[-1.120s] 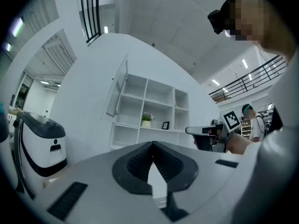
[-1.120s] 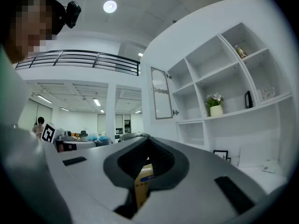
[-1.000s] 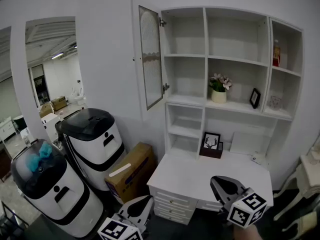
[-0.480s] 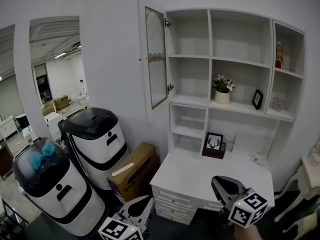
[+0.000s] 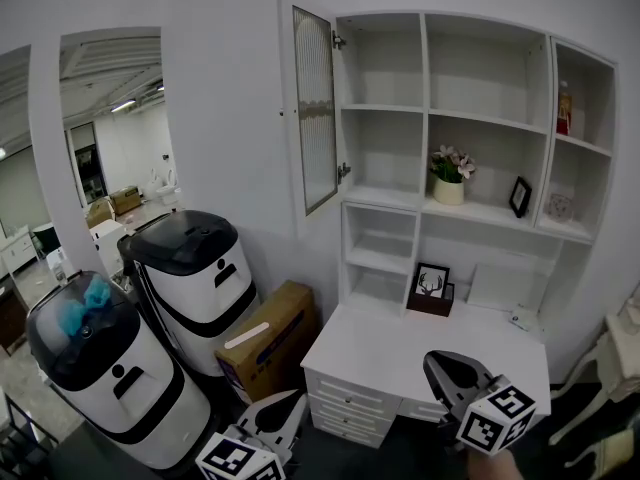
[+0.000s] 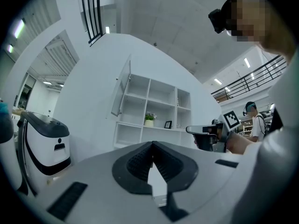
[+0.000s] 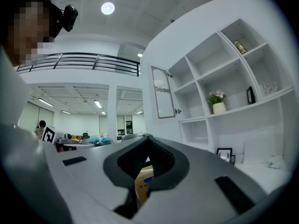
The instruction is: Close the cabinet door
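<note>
The cabinet door [image 5: 315, 108], a white frame with ribbed glass, stands swung open to the left of the white shelf unit [image 5: 385, 118], hinged on its right edge. It also shows far off as the door [image 6: 122, 90] in the left gripper view and the door [image 7: 162, 93] in the right gripper view. Both grippers hang low in the head view, well short of the door. My left gripper [image 5: 293, 400] is shut and empty, as is my right gripper [image 5: 432, 360] over the desk's front edge. Along their own jaws, the left gripper [image 6: 152, 146] and right gripper [image 7: 148, 141] hold nothing.
A white desk [image 5: 380, 353] with drawers stands below the shelves, bearing a framed deer picture [image 5: 430, 286]. A flower pot [image 5: 450, 180], a small frame [image 5: 520, 196] and a bottle [image 5: 566, 108] sit on shelves. Two black-topped white machines [image 5: 190, 278] [image 5: 100, 368] and a cardboard box [image 5: 265, 343] stand at left.
The head view has shifted slightly, so the cabinet sits a little further right in the picture. The door stays open at the same angle and both grippers keep still.
</note>
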A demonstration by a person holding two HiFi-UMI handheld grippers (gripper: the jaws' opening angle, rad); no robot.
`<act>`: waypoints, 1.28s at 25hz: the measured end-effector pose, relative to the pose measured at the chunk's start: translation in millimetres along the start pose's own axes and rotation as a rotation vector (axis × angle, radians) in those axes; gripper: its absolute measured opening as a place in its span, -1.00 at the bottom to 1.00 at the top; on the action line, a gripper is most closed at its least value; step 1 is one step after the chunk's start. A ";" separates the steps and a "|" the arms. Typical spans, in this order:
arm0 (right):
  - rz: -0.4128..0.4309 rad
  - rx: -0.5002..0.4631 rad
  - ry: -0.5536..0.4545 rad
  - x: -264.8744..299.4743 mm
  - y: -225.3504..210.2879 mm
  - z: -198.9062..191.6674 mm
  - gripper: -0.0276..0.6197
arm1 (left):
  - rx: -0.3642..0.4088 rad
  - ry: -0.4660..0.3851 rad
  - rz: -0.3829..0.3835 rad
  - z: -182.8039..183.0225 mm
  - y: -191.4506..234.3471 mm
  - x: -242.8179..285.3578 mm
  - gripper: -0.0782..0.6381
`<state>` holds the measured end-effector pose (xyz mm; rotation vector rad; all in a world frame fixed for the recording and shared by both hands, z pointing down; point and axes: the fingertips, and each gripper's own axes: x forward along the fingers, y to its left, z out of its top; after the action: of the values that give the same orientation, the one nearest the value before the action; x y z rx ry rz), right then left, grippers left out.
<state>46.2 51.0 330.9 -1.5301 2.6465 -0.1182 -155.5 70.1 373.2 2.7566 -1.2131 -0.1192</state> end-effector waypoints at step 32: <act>0.134 0.022 0.036 99.2 -152.9 5.3 -0.90 | -0.008 0.013 0.129 -7.4 25.6 156.9 -0.77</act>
<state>129.0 -111.2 338.9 -1.3524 2.7554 -0.1673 -67.5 -62.3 381.0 2.6588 -1.3788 -0.0928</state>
